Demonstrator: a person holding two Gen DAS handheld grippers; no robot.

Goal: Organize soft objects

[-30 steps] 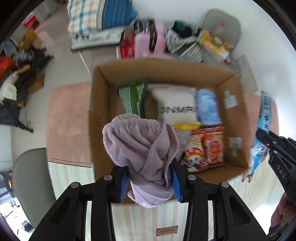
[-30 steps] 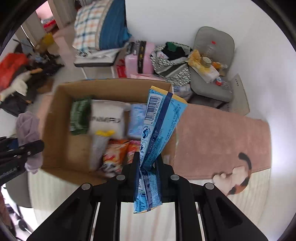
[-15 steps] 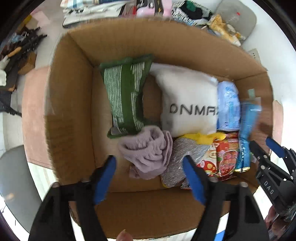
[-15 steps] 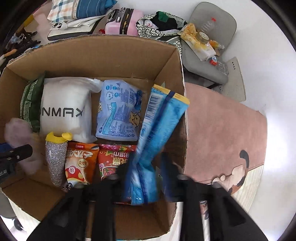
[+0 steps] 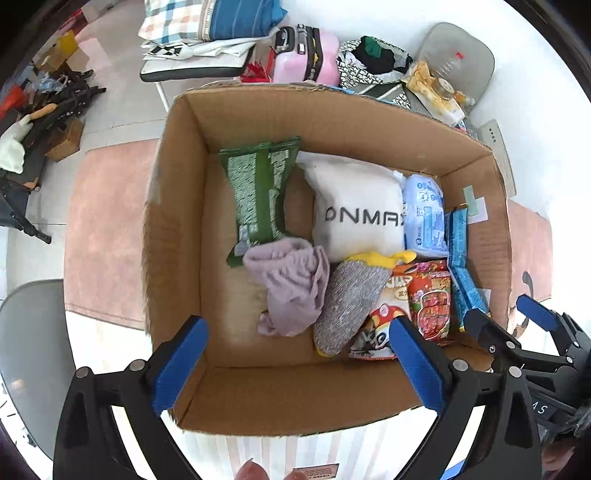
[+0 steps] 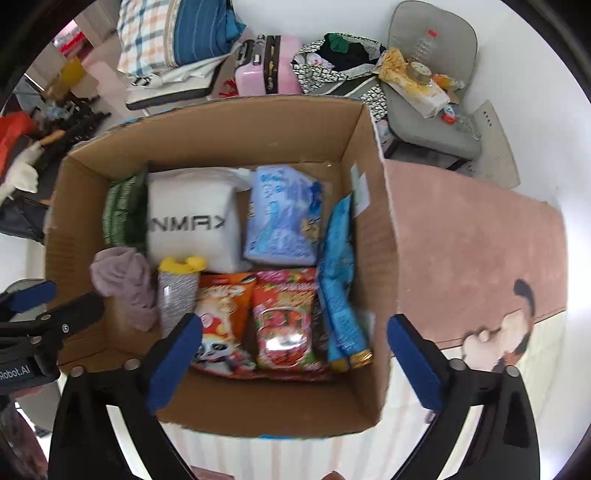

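An open cardboard box (image 5: 177,229) stands on the floor below both grippers. A lilac cloth (image 5: 291,284) lies crumpled on its bottom, beside a green pack (image 5: 258,199) and a silver and yellow pouch (image 5: 351,299). My left gripper (image 5: 297,325) hangs above the cloth, its jaws opening wide and gripping nothing. A long blue packet (image 6: 338,280) leans against the box's right wall (image 6: 376,221). Over the snack bags (image 6: 284,317), my right gripper (image 6: 293,319) is also opening and holds nothing. Each gripper shows at the edge of the other's view.
The box also holds a white lettered bag (image 5: 358,214) and a pale blue pack (image 6: 282,221). A pink rug (image 6: 480,240) lies under and around the box. Beyond it are a pink suitcase (image 5: 306,55), folded bedding (image 5: 210,22), a loaded grey chair (image 6: 432,125) and floor clutter at left.
Both grippers went from shut to wide open. The lilac cloth dropped from the left one and the blue packet from the right one, both into the box.
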